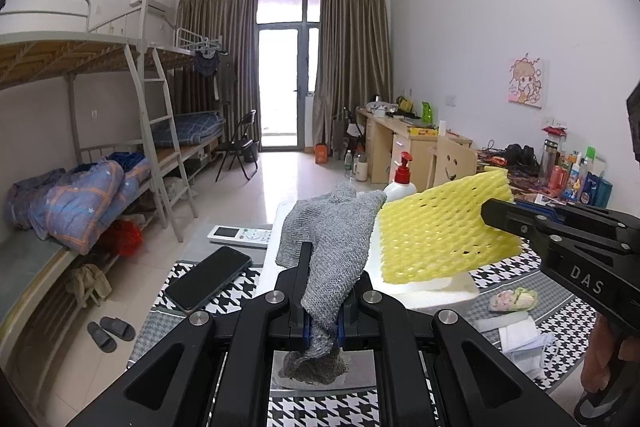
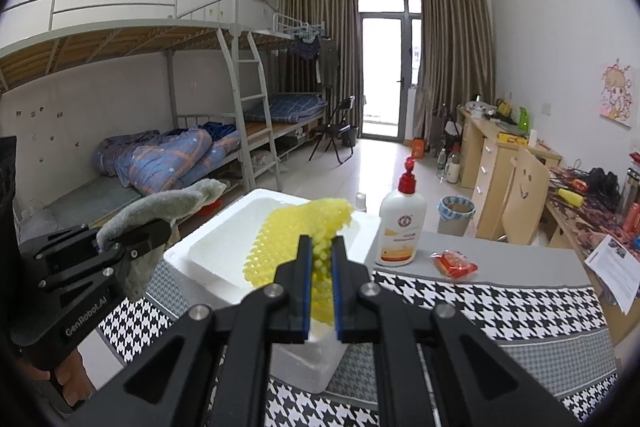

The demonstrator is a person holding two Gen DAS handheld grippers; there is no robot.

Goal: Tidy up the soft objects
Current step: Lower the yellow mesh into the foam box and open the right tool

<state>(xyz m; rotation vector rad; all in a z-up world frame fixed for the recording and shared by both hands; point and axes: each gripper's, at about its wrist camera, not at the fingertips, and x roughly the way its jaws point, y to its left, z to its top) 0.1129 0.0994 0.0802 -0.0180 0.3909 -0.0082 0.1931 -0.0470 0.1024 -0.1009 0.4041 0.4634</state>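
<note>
My left gripper (image 1: 323, 291) is shut on a grey knit cloth (image 1: 332, 235), which drapes over and between its fingers. It hangs in the air at the near left edge of a white foam box (image 1: 440, 293). From the right, my right gripper (image 1: 490, 213) is shut on a yellow foam net (image 1: 436, 231) and holds it above the box. In the right wrist view the yellow foam net (image 2: 288, 239) is pinched in the right gripper (image 2: 321, 243) over the open white foam box (image 2: 224, 247). The left gripper (image 2: 160, 227) with the grey cloth (image 2: 168, 205) is at the left.
A houndstooth tablecloth (image 2: 480, 307) covers the table. On it lie a phone (image 1: 208, 277), a remote (image 1: 240, 235), a lotion pump bottle (image 2: 402, 227), a red packet (image 2: 454, 263), a small pink-green cloth (image 1: 514, 299) and a white folded item (image 1: 520, 339).
</note>
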